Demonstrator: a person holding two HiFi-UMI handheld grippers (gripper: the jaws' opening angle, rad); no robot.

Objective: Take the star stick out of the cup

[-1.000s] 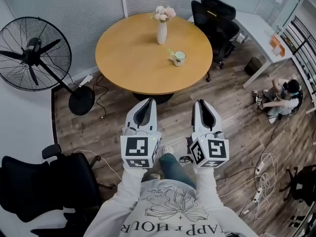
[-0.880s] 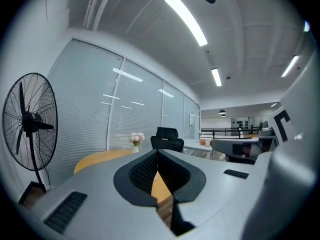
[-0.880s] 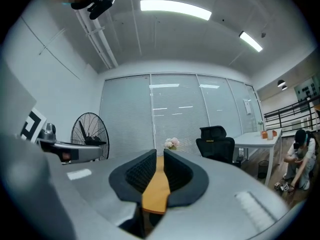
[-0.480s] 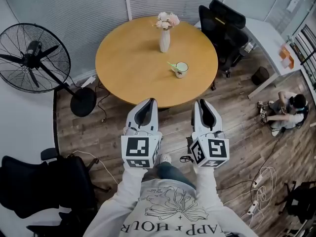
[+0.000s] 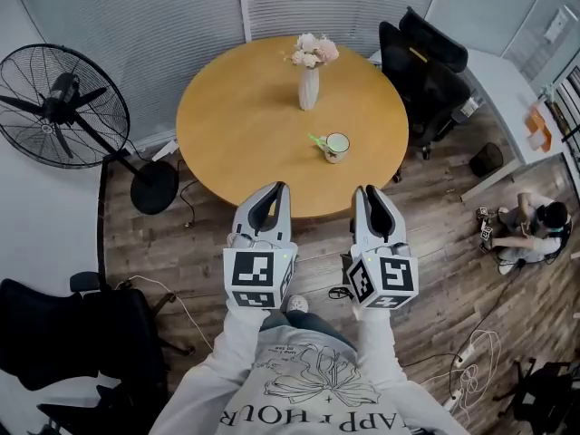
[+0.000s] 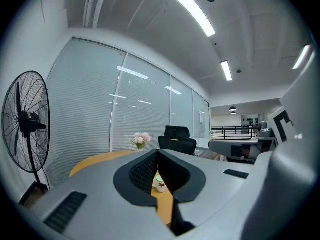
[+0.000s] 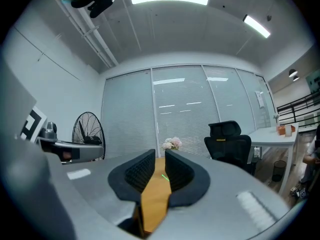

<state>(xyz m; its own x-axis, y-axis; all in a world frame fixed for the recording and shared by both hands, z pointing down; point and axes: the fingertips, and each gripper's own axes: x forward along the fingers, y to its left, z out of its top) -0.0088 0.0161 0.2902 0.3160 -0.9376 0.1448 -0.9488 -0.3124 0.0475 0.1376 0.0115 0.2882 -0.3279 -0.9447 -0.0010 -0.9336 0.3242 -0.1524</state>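
A white cup (image 5: 338,146) stands on the round wooden table (image 5: 245,107), right of its middle, with the green star stick (image 5: 317,140) leaning out to its left. Both grippers are held side by side at the table's near edge, well short of the cup. My left gripper (image 5: 275,188) is shut and empty; the cup (image 6: 160,185) shows beyond its pads. My right gripper (image 5: 370,191) is slightly open; its jaws have just been opening, with nothing between them. In the right gripper view only the green stick (image 7: 164,177) shows through the gap.
A white vase of pink flowers (image 5: 308,87) stands at the table's far side. A floor fan (image 5: 59,107) is on the left, black office chairs (image 5: 426,66) beyond the table and at lower left. A person sits on the floor (image 5: 530,225) at the right, with cables nearby.
Both grippers have come forward together, from over the floor to the table's near edge. The table and the cup appear closer.
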